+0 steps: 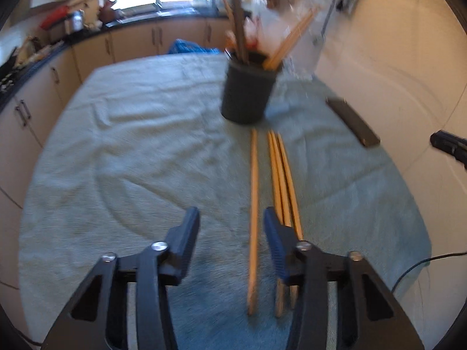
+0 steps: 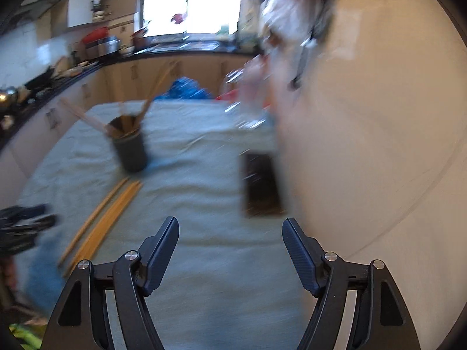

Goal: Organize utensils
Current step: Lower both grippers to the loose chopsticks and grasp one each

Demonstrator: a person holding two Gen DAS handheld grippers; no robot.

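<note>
Black jaws of our left gripper (image 1: 232,227) stand apart, straddling one loose wooden chopstick (image 1: 253,218) on the towel (image 1: 116,145); our right gripper (image 2: 230,245) gapes empty. Pickup in hand: next we clamp, then lift to the far dark holder (image 1: 246,93)

Daylit; window (image 2: 192,0) was blown out to white glare. Both views were motion-smeared, the right-wrist one worse. Fisheye bending and black vignette ringed the edges.

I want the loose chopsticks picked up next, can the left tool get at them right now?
Probably yes. The left tool is open over the towel, one loose chopstick lies between its fingers, and nothing covers it.
</note>
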